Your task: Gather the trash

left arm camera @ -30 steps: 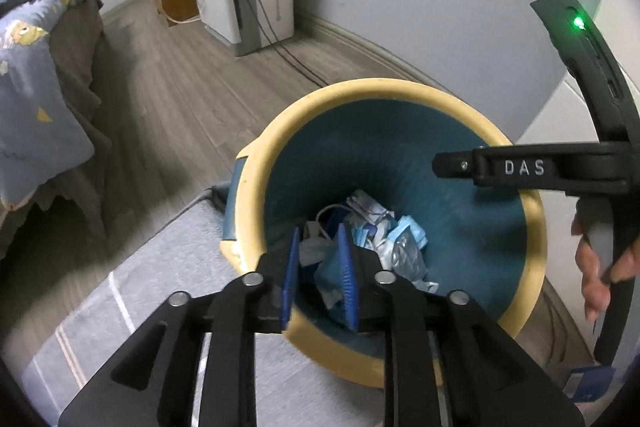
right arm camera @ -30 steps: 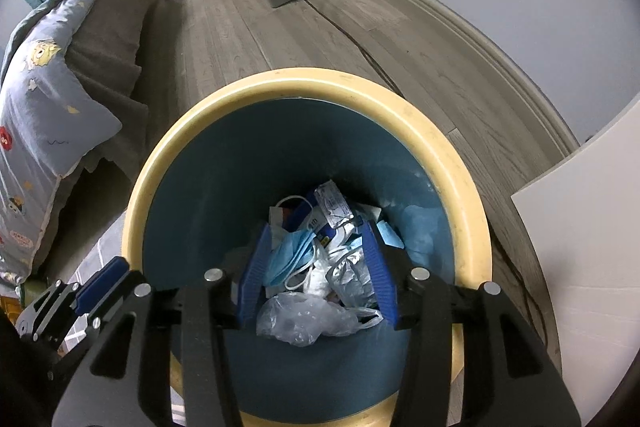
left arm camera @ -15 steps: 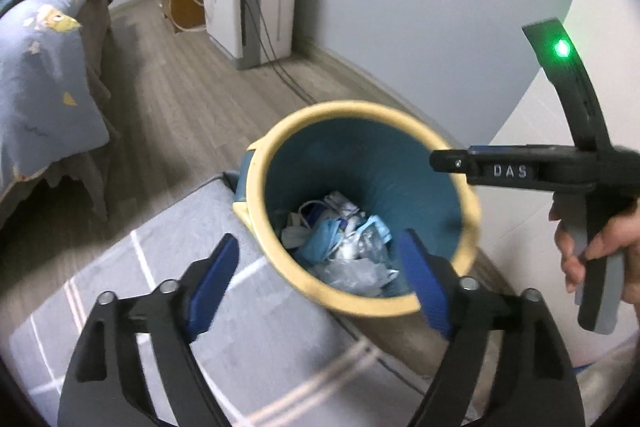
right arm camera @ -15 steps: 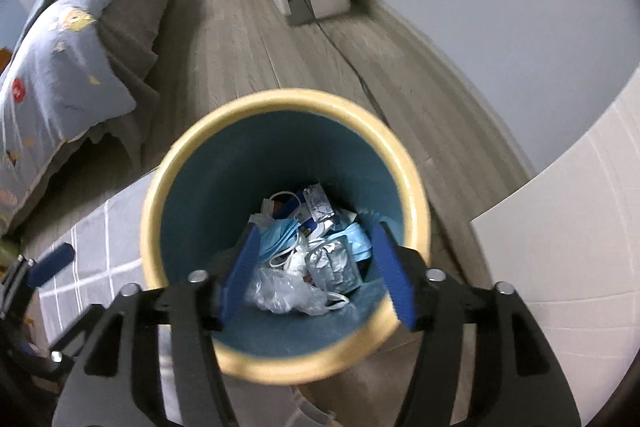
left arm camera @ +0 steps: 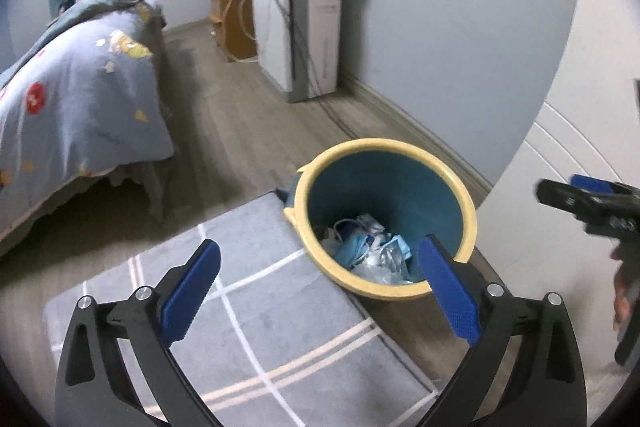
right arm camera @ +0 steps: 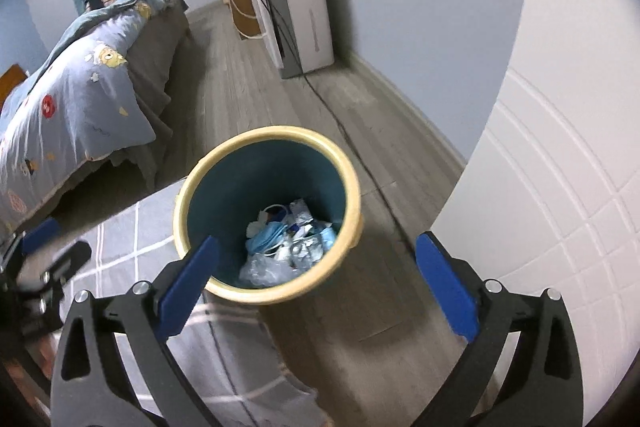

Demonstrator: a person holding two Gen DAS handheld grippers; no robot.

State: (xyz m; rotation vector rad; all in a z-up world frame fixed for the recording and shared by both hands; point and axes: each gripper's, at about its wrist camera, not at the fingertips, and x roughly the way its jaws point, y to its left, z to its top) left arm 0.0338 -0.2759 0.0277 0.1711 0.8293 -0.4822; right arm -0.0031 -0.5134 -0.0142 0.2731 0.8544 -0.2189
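Observation:
A round bin with a yellow rim and teal inside stands on the floor by a grey rug. Crumpled trash, blue face masks, foil and clear plastic, lies at its bottom. My left gripper hovers above and in front of the bin, its jaws opening wide, nothing between the blue pads. My right gripper hangs over the bin too, jaws opening wide and empty. The right gripper also shows at the right edge of the left wrist view, held by a hand.
A grey rug with pale stripes lies left of the bin. A bed with a blue patterned quilt fills the left. A white appliance with cables stands by the far wall. A white panelled door is close on the right.
Both grippers rose and pulled back from inside the bin, so it looks smaller. Their jaws went from nearly shut to wide apart. Trash lies loose in the bin.

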